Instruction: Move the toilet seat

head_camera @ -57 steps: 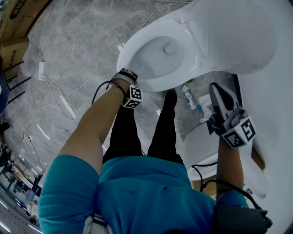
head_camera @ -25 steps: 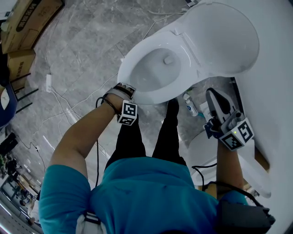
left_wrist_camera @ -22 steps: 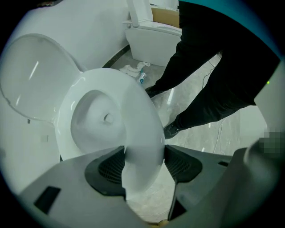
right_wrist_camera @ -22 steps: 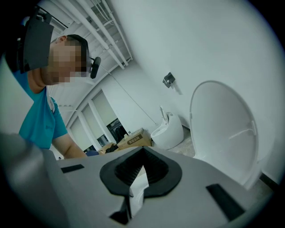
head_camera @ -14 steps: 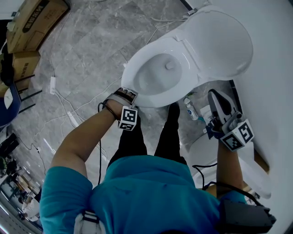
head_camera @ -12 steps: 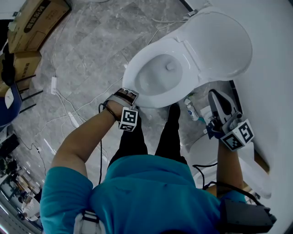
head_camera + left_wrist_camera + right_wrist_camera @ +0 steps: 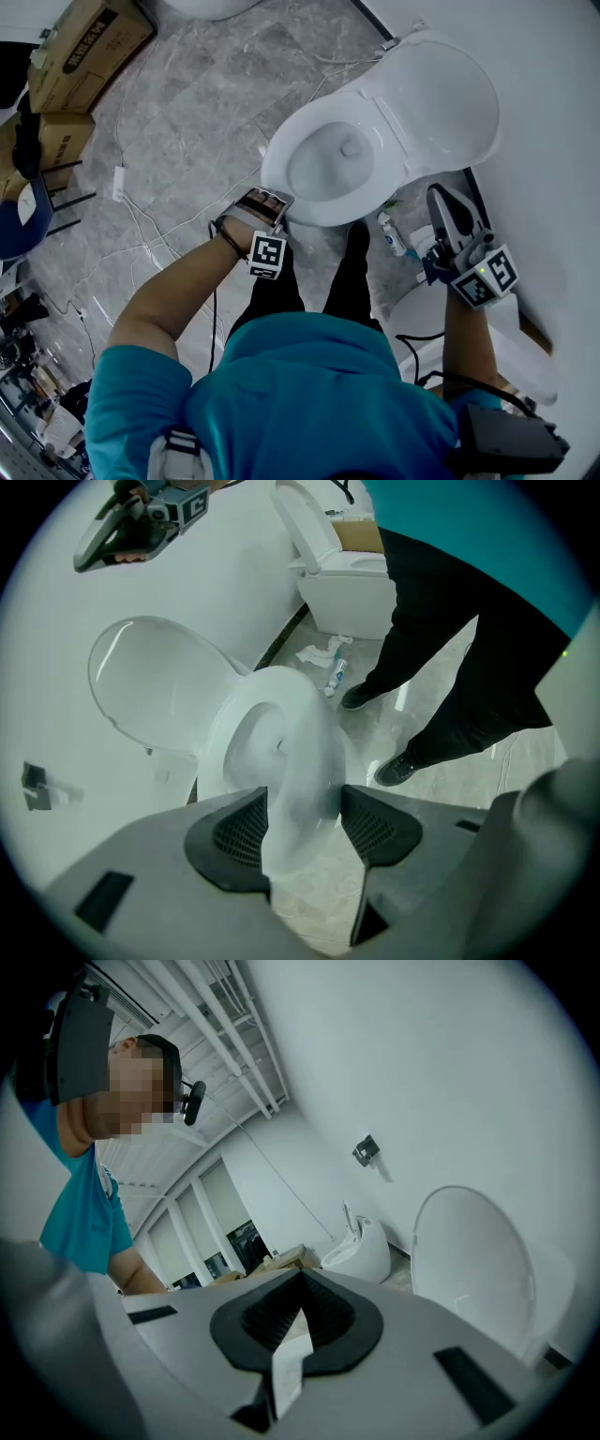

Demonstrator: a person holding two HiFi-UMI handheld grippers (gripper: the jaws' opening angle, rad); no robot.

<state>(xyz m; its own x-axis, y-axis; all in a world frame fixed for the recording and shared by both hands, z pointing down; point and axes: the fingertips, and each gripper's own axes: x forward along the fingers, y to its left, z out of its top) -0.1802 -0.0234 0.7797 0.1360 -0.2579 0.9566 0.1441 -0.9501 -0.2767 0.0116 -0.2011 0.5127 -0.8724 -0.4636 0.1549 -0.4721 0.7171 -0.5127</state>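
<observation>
A white toilet stands against the wall with its lid (image 7: 441,103) raised and the toilet seat (image 7: 309,214) lying flat on the bowl. My left gripper (image 7: 267,200) is at the seat's front edge. In the left gripper view its jaws are closing, and the seat's front edge (image 7: 300,733) fills the gap between the two pads, one above and one below. The left gripper (image 7: 302,803) touches it on both sides. My right gripper (image 7: 441,197) is held up near the wall, apart from the toilet, shut on nothing. In the right gripper view the right gripper (image 7: 300,1283) points past the raised lid (image 7: 478,1269).
Cardboard boxes (image 7: 80,47) stand at the far left. Cables (image 7: 141,225) and a power strip (image 7: 119,183) lie on the grey floor. A small bottle (image 7: 392,234) lies beside the toilet base. A second toilet (image 7: 342,574) stands further along the wall. The person's legs (image 7: 347,272) are just in front of the bowl.
The head view has shifted, so the toilet sits higher and further right in the picture. The left gripper has stayed at the seat's front edge. The right gripper has barely moved.
</observation>
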